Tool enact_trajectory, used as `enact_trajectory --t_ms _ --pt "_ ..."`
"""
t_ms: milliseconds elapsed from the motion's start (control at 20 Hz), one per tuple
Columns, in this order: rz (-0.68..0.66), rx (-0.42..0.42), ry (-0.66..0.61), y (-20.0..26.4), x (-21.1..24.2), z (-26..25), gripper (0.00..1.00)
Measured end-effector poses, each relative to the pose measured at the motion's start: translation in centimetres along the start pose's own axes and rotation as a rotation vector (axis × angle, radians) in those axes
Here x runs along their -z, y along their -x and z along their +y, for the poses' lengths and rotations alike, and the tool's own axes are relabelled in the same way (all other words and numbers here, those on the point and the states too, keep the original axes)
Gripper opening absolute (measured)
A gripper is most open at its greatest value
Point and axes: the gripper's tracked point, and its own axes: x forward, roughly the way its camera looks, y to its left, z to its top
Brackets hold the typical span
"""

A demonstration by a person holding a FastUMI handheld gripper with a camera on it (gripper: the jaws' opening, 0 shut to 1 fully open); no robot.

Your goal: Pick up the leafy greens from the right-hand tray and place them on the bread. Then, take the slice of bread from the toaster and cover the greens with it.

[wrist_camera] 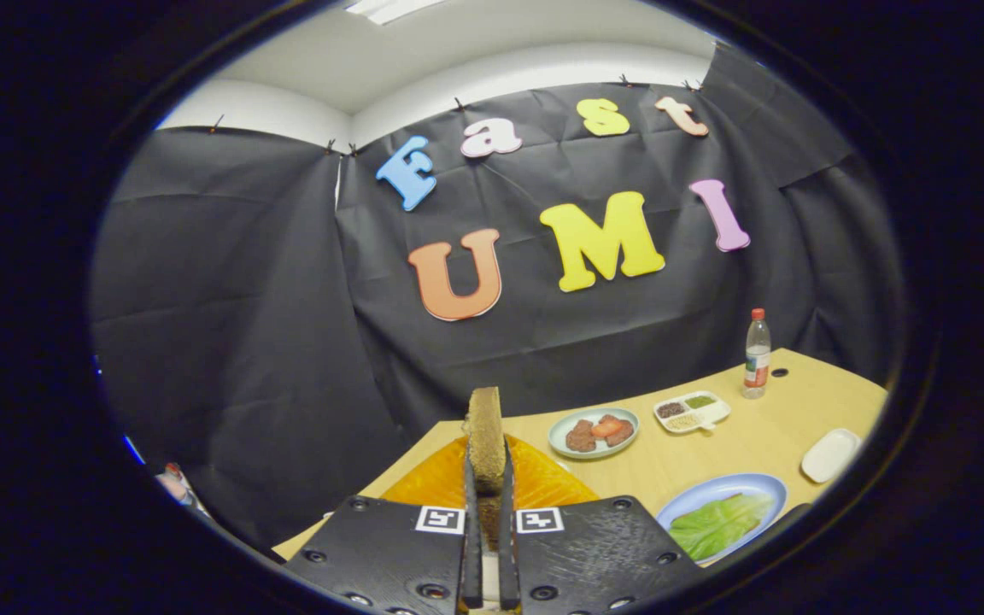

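So the gripper (486, 478) is clamped on a bread slice (485, 436) standing on edge above the orange toaster (535, 483), bottle (757, 353) label's too tiny to read.

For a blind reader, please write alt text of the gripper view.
The tool is shut on a slice of bread, held on edge above an orange toaster. Beyond, on the wooden table, a blue plate holds leafy greens.

My gripper (487, 478) clamps bread slice (485, 436); bare table (688, 448) between plates passable; bottle (757, 352) blocks far edge.
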Motion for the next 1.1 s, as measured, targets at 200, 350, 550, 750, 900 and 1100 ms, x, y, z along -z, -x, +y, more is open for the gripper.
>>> enact_trajectory --t_ms 200,350,550,750,900,1100 --pt "-0.001 0.063 -0.001 2.1 -0.3 -5.9 0.07" --pt "0.002 0.158 -0.016 2.8 0.0 -12.3 0.07" --pt "0.050 0.219 -0.046 3.3 2.8 -18.5 0.07" --pt "0.131 0.188 -0.105 2.1 6.9 -20.3 0.07" --pt "0.200 0.129 -0.193 1.0 9.4 -19.7 0.07" --pt "0.266 0.139 -0.276 0.3 12.6 -21.4 0.07"
